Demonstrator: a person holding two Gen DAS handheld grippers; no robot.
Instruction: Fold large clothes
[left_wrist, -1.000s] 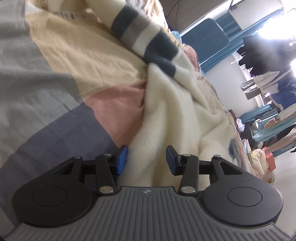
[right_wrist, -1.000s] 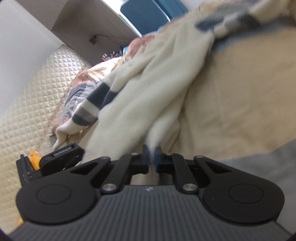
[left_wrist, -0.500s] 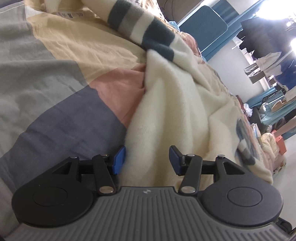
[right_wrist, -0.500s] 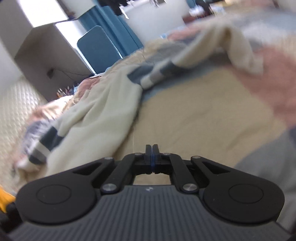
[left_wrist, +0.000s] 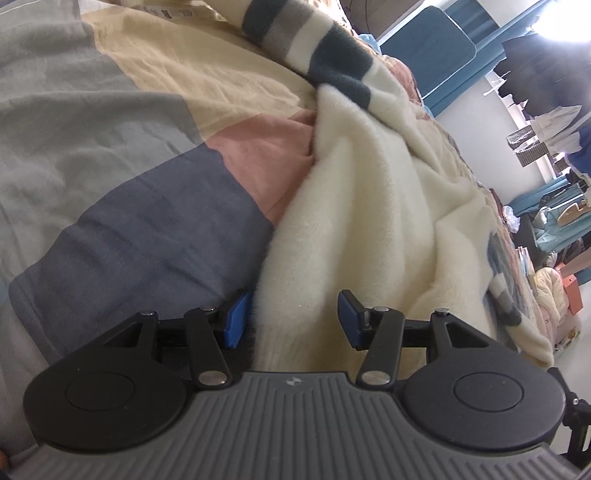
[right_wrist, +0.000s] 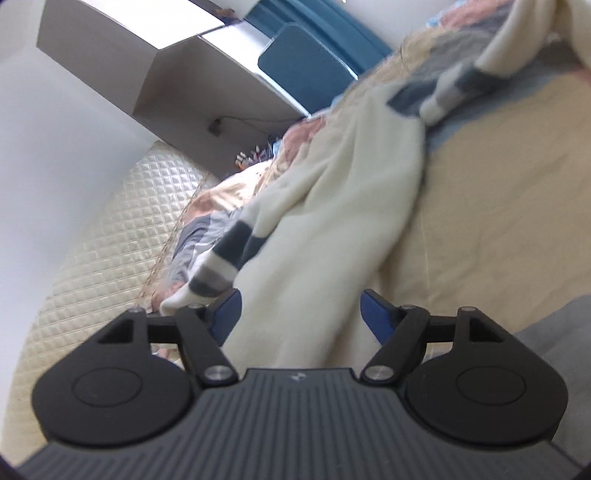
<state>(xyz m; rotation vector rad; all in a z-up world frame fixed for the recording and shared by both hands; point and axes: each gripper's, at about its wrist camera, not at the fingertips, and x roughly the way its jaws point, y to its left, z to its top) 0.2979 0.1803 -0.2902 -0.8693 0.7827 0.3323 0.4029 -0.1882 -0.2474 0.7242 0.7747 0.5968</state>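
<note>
The patchwork bedspread (left_wrist: 140, 192) fills everything ahead and to the left of the left gripper (left_wrist: 293, 321), its grey, slate, pink and sand blocks lying fairly flat; in the right wrist view the same cover (right_wrist: 480, 206) spreads ahead and to the right of the right gripper (right_wrist: 300, 314), with a quilted headboard (right_wrist: 92, 258) off to the left. It probably serves as the broad flat surface for the folding.

On it lies the fleece sweater (left_wrist: 369, 221), cream, thick and plushy, rumpled into long soft ridges and not yet squared up. It runs straight forward from between the left gripper's fingers and off to the right, its edge resting on the slate and pink patches. In the right view the sweater (right_wrist: 332, 240) likewise starts between the fingers and stretches away ahead.

A striped sleeve (left_wrist: 314, 48), banded dark teal, grey and white, trails far ahead of the left tool; another banded cuff (right_wrist: 218, 269) lies just ahead-left of the right gripper.

Both grippers are spread wide, each with cream fleece lying between its blue pads (left_wrist: 236, 321) and pinching nothing. My reading: both are lined up on the near edge, ready to close and lift it for a fold.
</note>
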